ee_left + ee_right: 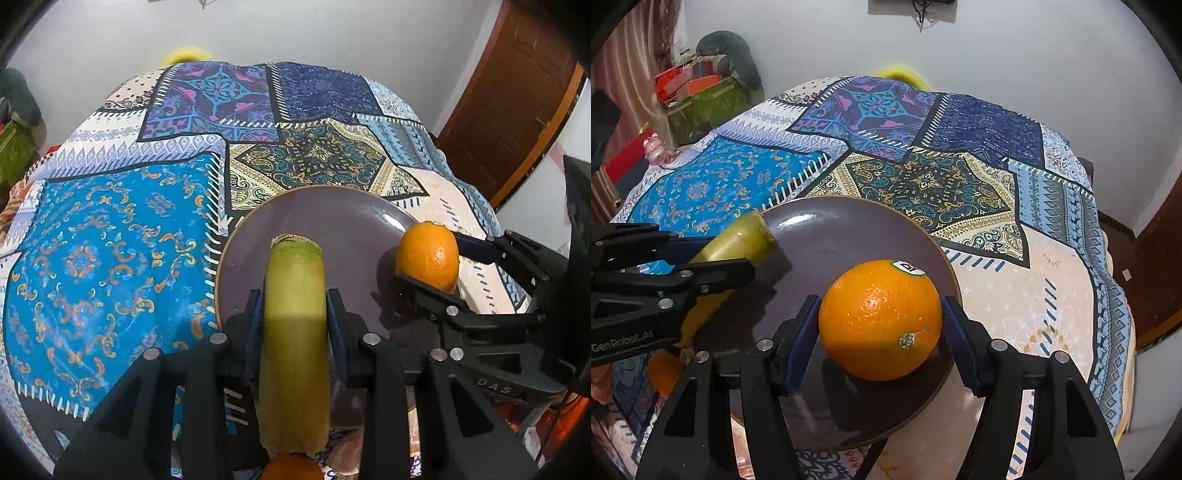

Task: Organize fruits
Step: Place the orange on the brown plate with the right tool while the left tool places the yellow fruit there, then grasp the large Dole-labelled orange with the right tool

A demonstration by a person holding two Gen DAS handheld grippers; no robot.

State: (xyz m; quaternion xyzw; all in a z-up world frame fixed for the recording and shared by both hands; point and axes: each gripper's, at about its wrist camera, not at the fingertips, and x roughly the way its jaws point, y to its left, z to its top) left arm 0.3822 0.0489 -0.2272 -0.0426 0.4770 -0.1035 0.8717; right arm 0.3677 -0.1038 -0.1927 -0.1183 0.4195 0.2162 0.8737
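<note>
My left gripper is shut on a yellow-green banana, whose cut stem end points out over the left part of a dark purple plate. My right gripper is shut on an orange with a sticker, its blue pads pressing on both sides, just above the plate. The right wrist view shows the banana and the left gripper at the plate's left rim. In the left wrist view the held orange hangs over the plate's right rim. Whether either fruit touches the plate I cannot tell.
A second orange lies near the table's front edge, under the left gripper. A patchwork cloth covers the whole table. A green box of clutter stands beyond the far left corner, and a brown door is on the right.
</note>
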